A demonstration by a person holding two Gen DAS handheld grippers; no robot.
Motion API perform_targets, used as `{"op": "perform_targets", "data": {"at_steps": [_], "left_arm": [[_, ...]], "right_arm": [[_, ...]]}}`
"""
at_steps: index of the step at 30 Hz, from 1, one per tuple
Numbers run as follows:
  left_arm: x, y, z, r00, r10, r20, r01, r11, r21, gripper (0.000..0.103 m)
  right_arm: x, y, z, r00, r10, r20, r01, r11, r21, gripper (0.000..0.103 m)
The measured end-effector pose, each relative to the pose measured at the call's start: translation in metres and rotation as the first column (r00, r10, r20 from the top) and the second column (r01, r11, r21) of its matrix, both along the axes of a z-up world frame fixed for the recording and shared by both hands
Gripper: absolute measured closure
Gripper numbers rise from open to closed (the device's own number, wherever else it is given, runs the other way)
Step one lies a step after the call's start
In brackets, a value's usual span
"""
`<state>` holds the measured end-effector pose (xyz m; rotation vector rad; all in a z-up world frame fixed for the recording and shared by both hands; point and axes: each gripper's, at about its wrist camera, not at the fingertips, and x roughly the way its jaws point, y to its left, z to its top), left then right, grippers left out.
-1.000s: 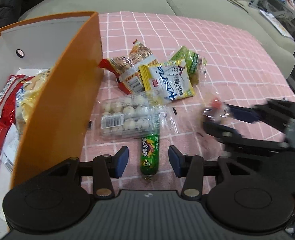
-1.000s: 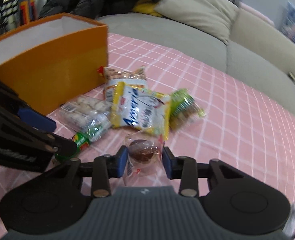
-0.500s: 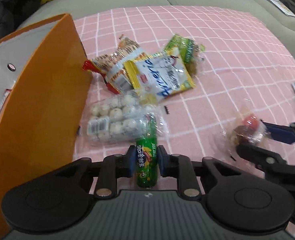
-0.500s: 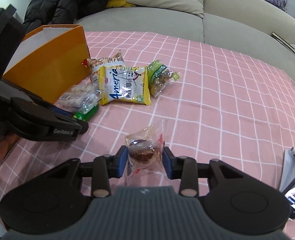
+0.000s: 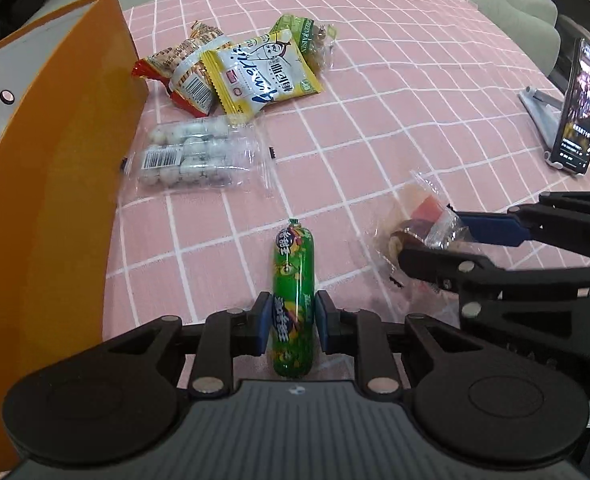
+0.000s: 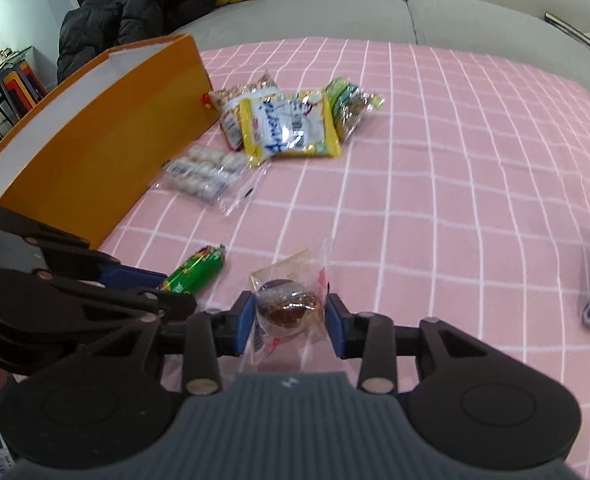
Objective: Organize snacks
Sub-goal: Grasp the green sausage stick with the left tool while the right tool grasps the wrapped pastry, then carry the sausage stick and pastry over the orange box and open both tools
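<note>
My left gripper (image 5: 289,326) is shut on a green sausage stick (image 5: 293,300), pads pressing both its sides above the pink checked cloth (image 5: 415,92). The same sausage stick (image 6: 195,270) shows at lower left in the right wrist view, held by the left gripper (image 6: 163,284). My right gripper (image 6: 289,320) is shut on a clear-wrapped brown cake (image 6: 287,306); in the left wrist view that right gripper (image 5: 435,240) and cake (image 5: 415,228) sit to the right. An orange box (image 5: 55,200) stands on the left.
On the cloth lie a clear pack of white balls (image 5: 191,156), a red-banded snack bag (image 5: 187,72), a yellow and white packet (image 5: 263,72) and a green packet (image 5: 307,32). A phone on a stand (image 5: 579,108) is at the right. A grey sofa (image 6: 415,12) lies behind.
My left gripper went from open around the sausage stick to shut on it and pulled it away from the ball pack. The right gripper carried the cake back toward the near side.
</note>
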<state>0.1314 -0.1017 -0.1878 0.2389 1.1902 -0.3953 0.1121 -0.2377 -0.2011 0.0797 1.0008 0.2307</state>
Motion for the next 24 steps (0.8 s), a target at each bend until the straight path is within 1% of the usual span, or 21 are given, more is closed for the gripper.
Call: {"op": "perform_targets", "data": {"at_steps": [1, 3, 4, 6, 10, 16, 18, 20, 24], "left_arm": [[-0.001, -0.001, 0.0, 1.0, 0.001, 0.005, -0.001, 1.0, 0.009, 0.077], [-0.001, -0.003, 0.001, 1.0, 0.004, 0.01, -0.005, 1.0, 0.028, 0.072], [-0.001, -0.002, 0.002, 1.0, 0.006, 0.009, -0.006, 1.0, 0.027, 0.067], [0.003, -0.003, 0.002, 1.0, 0.012, 0.002, -0.012, 1.0, 0.024, 0.066], [0.009, -0.004, -0.005, 1.0, 0.007, -0.026, -0.006, 0.999, 0.046, 0.065], [0.012, -0.008, -0.007, 1.0, 0.002, -0.023, -0.001, 0.997, 0.079, 0.069], [0.014, -0.008, -0.007, 1.0, 0.001, -0.03, 0.001, 0.997, 0.078, 0.072], [0.015, -0.009, -0.007, 0.999, 0.004, -0.038, -0.001, 0.997, 0.075, 0.078], [0.015, -0.012, -0.007, 0.999, 0.003, -0.035, 0.0, 0.996, 0.088, 0.078]], "right_arm": [[-0.001, 0.001, -0.001, 1.0, 0.002, -0.001, -0.002, 1.0, -0.004, 0.066], [-0.002, 0.002, -0.002, 1.0, 0.008, 0.005, -0.008, 1.0, -0.025, 0.065], [-0.003, 0.003, -0.003, 1.0, 0.014, 0.01, -0.014, 0.999, -0.04, 0.064], [-0.004, 0.004, -0.005, 0.999, 0.03, 0.023, -0.028, 0.998, -0.06, 0.062], [-0.003, 0.005, -0.006, 0.998, 0.051, 0.034, -0.048, 0.996, -0.071, 0.062], [-0.001, 0.005, -0.007, 0.997, 0.069, 0.045, -0.066, 0.995, -0.079, 0.062], [0.001, 0.004, -0.009, 0.997, 0.063, 0.036, -0.06, 0.996, -0.066, 0.062], [0.002, 0.004, -0.01, 0.998, 0.057, 0.036, -0.055, 0.997, -0.059, 0.063], [0.002, 0.002, -0.009, 0.998, 0.053, 0.039, -0.051, 0.997, -0.052, 0.066]]}}
